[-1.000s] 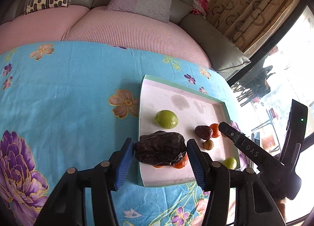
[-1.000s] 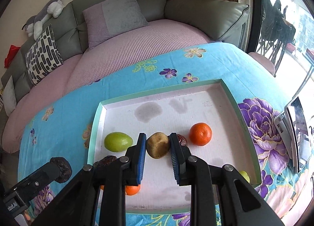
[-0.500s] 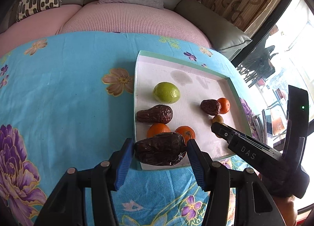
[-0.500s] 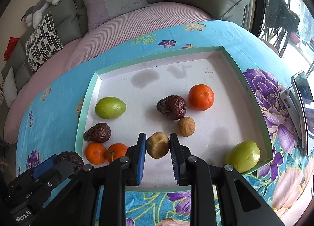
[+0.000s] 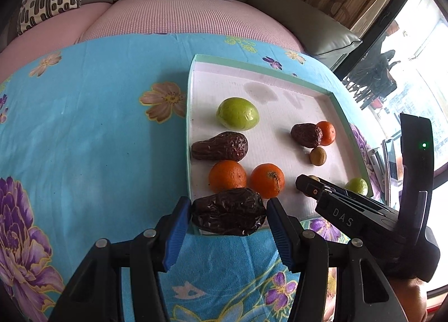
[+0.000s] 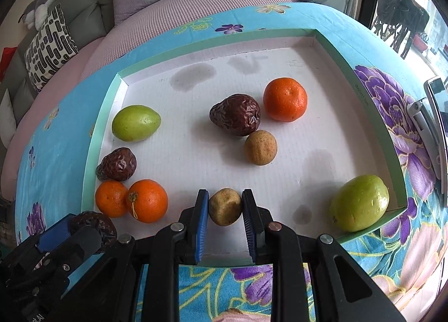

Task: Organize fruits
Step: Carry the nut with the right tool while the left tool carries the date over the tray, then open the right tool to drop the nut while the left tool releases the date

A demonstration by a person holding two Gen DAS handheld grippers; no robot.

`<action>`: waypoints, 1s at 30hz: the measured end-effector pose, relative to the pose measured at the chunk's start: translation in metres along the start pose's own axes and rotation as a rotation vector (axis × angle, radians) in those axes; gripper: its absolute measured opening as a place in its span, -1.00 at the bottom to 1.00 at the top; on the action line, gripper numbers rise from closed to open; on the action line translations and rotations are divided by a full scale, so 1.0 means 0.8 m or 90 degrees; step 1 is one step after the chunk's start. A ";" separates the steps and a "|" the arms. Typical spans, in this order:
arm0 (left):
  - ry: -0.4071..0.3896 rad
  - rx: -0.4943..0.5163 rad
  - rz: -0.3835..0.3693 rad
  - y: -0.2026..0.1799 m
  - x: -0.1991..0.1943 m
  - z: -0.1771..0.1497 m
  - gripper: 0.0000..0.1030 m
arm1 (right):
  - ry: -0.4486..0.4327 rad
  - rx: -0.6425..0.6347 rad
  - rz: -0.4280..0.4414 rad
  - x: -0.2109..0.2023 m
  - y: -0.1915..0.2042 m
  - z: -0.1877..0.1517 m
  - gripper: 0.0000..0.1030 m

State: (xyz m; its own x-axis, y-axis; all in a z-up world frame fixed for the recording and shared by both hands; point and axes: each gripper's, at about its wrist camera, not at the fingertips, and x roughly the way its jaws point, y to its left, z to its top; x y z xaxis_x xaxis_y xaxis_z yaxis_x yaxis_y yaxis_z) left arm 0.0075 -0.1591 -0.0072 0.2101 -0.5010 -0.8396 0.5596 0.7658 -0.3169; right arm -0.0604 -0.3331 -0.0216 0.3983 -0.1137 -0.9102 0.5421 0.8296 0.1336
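My left fingers [image 5: 179, 226] clamp a large wrinkled dark date [image 5: 228, 214] end to end, the blue pads pressing on its two tips; the left gripper [image 5: 228, 218] carries it over the near rim of the tray [image 5: 188, 114], close to two oranges [image 5: 227, 175]. My right fingers [image 6: 201, 218] pinch a small tan round fruit [image 6: 225, 210] across its middle, the right gripper [image 6: 225, 217] holding it over the near part of the tray floor, whether touching or just clear I cannot tell.

Handling, as I judge it: the date looks soft and sticky, its skin crumpled, so firm pressure would dent it; a hold across the thicker belly would seem steadier than one at the tapered ends. The tan fruit appears light with a brittle shell, and its roundness invites slipping, so a centred grip suits it.

Loose in the tray lie two more dates, a third orange, a second tan fruit [image 6: 260, 147] and two green fruits [image 6: 359, 207].
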 end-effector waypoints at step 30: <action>-0.100 -0.109 0.295 0.129 -0.068 -0.029 1.00 | -0.009 -0.061 -0.020 0.001 0.028 -0.022 0.28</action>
State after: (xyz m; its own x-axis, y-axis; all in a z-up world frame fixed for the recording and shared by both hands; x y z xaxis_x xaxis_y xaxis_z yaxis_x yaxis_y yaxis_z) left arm 0.0352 -0.0437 -0.0043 0.5302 -0.1377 -0.8366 0.2425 0.9701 -0.0060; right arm -0.0609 -0.3049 -0.0263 0.3936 -0.1475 -0.9074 0.4811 0.8741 0.0666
